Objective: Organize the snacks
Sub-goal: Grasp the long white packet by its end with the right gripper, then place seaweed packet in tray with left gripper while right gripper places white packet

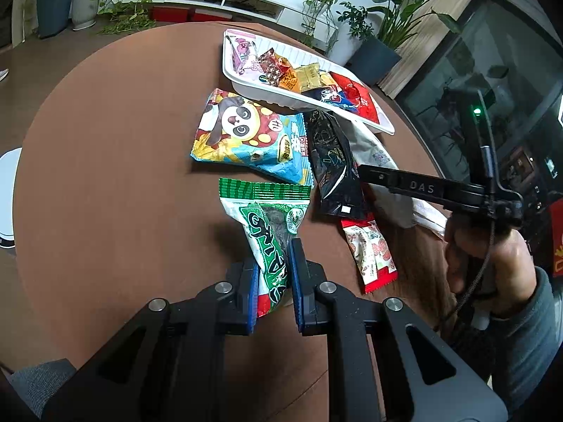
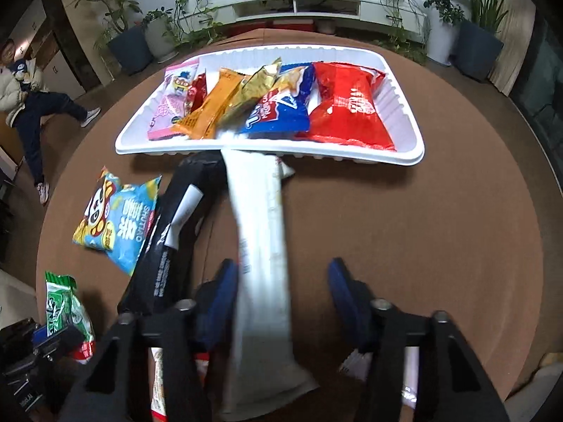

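Two tongs work over the round counter [image 2: 457, 228]: the left tongs [image 1: 273, 274] are clamped on a green snack packet [image 1: 271, 239] near its near edge. The right tongs [image 2: 283, 292] stand apart around a white packet [image 2: 260, 246], pads not pressing, just before the white tray [image 2: 246, 147] of snacks toward the far edge.

White shelving [image 2: 316, 8]; potted plants [image 2: 130, 40]

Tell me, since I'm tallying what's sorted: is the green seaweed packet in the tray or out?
Out. The green seaweed packet lies on the table, pinched by the left gripper, apart from the white tray.
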`<state>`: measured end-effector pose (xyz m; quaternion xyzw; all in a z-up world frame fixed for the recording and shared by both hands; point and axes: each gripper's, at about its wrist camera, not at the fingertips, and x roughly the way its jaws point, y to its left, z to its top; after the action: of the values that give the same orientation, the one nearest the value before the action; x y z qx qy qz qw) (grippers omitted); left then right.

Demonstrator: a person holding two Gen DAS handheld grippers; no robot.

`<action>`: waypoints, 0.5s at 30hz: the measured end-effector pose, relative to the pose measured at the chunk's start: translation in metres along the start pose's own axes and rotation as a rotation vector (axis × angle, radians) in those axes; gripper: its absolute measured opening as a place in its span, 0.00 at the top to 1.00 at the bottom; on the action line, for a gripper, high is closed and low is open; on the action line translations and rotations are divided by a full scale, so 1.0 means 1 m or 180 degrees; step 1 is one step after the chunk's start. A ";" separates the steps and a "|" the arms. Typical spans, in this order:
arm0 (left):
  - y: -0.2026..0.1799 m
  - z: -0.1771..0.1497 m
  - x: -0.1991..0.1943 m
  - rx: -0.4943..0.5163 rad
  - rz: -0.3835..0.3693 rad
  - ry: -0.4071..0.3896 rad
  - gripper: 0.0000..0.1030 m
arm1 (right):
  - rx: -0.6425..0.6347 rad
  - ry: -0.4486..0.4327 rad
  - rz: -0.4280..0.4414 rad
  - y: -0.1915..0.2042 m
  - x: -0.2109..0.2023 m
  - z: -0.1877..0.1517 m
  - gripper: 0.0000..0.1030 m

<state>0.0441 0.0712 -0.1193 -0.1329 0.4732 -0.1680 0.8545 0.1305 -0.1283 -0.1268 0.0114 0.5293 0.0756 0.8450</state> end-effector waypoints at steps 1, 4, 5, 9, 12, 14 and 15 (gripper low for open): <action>-0.001 0.000 0.000 0.0008 0.0000 0.0000 0.87 | 0.0046 0.0039 0.0062 -0.002 -0.001 0.000 0.80; -0.001 0.001 0.000 0.0002 0.0001 -0.0004 0.87 | 0.0129 0.0050 0.0105 -0.008 -0.006 -0.005 0.86; -0.001 0.001 0.000 0.0002 0.0007 -0.0006 0.87 | 0.0164 0.0059 0.0145 -0.010 -0.007 -0.007 0.87; -0.003 0.002 -0.004 0.0026 0.0021 -0.0019 0.87 | 0.0253 -0.0004 0.0339 -0.015 -0.025 -0.018 0.88; -0.003 0.008 -0.015 0.0028 0.0028 -0.0084 0.87 | 0.0365 -0.0142 0.0503 -0.024 -0.049 -0.023 0.88; -0.006 0.015 -0.023 0.0059 0.0035 -0.0145 0.87 | 0.0473 -0.0254 0.0597 -0.036 -0.065 -0.020 0.88; -0.007 0.019 -0.026 0.0069 0.0019 -0.0166 0.87 | 0.0523 -0.0294 0.0645 -0.042 -0.070 -0.016 0.88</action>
<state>0.0466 0.0768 -0.0866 -0.1266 0.4494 -0.1670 0.8684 0.0904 -0.1806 -0.0753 0.1375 0.4903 0.1163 0.8527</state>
